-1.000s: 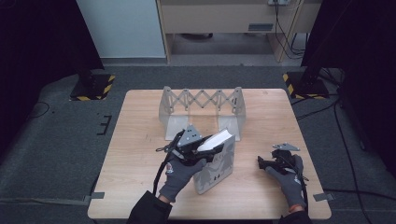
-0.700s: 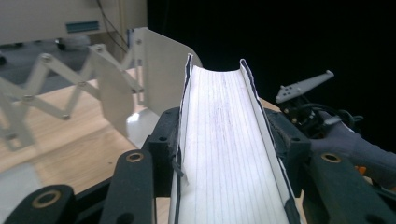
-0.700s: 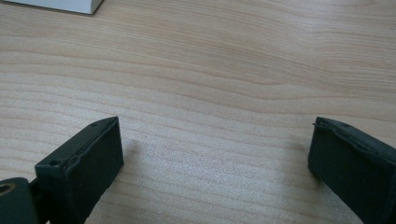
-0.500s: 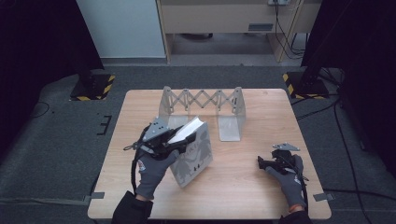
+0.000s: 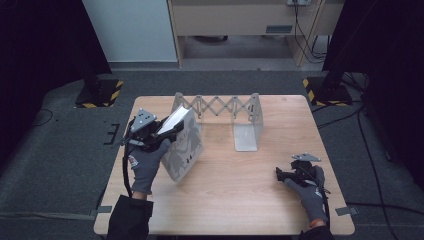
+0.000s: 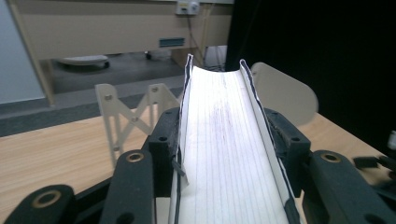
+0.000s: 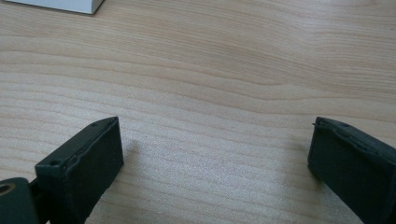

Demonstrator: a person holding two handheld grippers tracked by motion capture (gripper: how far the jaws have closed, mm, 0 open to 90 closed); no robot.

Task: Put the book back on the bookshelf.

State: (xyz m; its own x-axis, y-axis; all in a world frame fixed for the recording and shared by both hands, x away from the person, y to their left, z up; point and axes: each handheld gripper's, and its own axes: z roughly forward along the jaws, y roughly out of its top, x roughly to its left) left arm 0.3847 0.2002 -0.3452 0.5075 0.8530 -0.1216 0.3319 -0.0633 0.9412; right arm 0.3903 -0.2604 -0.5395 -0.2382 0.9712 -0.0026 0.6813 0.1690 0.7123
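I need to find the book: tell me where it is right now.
In the high view the book is at the table's left side, clamped in the left gripper, tilted, just in front of the rack's left end.

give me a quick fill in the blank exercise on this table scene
1. The left gripper is shut on a ____.
2. The right gripper rests on the wooden table with its jaws ____.
3. The folding rack stands at the ____ edge of the table.
4. The book is tilted, its page edges facing ____.

Missing words: book; open; far; up
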